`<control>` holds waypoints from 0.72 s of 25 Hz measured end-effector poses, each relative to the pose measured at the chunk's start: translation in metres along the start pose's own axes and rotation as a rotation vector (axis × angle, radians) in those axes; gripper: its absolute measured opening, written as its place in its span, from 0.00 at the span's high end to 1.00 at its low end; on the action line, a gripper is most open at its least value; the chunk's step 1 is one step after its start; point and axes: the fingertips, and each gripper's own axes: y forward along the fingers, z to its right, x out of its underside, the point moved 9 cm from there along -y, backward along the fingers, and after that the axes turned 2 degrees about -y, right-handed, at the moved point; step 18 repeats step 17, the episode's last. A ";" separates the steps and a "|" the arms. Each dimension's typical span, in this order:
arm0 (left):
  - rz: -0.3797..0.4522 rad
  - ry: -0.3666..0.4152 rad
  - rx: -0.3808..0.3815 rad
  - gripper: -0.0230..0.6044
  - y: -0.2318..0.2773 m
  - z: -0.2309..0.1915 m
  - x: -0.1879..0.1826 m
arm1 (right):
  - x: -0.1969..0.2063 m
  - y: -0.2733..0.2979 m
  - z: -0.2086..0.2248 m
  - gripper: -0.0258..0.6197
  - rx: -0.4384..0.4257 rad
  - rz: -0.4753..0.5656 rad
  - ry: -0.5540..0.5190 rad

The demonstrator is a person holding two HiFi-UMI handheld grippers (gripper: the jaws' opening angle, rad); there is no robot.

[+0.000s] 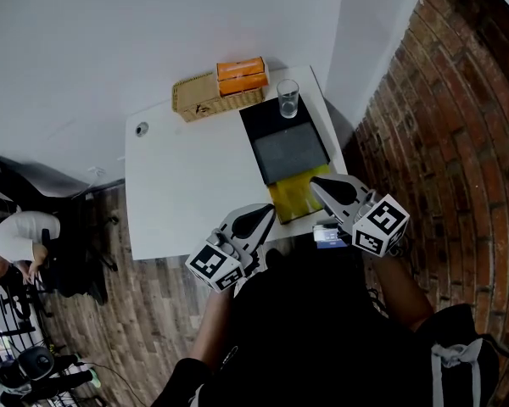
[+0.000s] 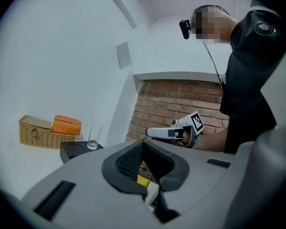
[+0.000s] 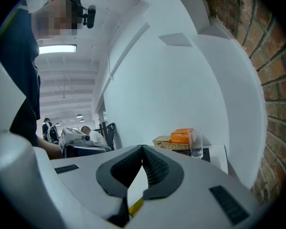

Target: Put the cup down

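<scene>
A clear glass cup (image 1: 288, 98) stands upright and empty on the far end of a black tray (image 1: 299, 131) at the back right of the white table (image 1: 187, 185). It also shows as the cup (image 2: 93, 137) in the left gripper view and the cup (image 3: 196, 144) in the right gripper view, well ahead of the jaws. My left gripper (image 1: 265, 211) hangs over the table's near edge, shut with nothing in it. My right gripper (image 1: 316, 182) points over a yellow sheet (image 1: 293, 197), also shut and empty. Neither gripper touches the cup.
A wicker basket (image 1: 204, 100) with an orange box (image 1: 242, 75) on it stands left of the cup. A small blue and white thing (image 1: 327, 236) lies at the near edge. A brick wall (image 1: 458, 125) runs along the right. A person (image 1: 17, 240) sits at far left.
</scene>
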 end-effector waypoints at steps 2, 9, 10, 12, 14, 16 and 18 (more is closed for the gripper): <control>0.006 -0.013 0.002 0.95 -0.001 -0.001 0.002 | 0.002 0.000 0.000 0.94 0.000 -0.007 -0.012; 0.028 -0.047 0.017 0.95 -0.006 -0.004 0.002 | 0.005 0.001 -0.001 0.94 -0.018 -0.006 -0.006; 0.027 -0.048 0.021 0.95 -0.006 -0.004 0.002 | 0.004 0.002 -0.001 0.94 -0.019 -0.005 -0.007; 0.025 -0.049 0.026 0.95 -0.005 -0.004 0.002 | 0.004 0.002 -0.001 0.94 -0.019 -0.008 -0.011; 0.024 -0.048 0.026 0.95 -0.005 -0.004 0.002 | 0.006 0.002 -0.001 0.94 -0.020 -0.009 -0.015; 0.023 -0.047 0.025 0.95 -0.006 -0.005 0.002 | 0.006 0.002 -0.001 0.94 -0.020 -0.010 -0.022; 0.023 -0.047 0.024 0.95 -0.006 -0.005 0.002 | 0.005 0.002 -0.002 0.94 -0.020 -0.011 -0.025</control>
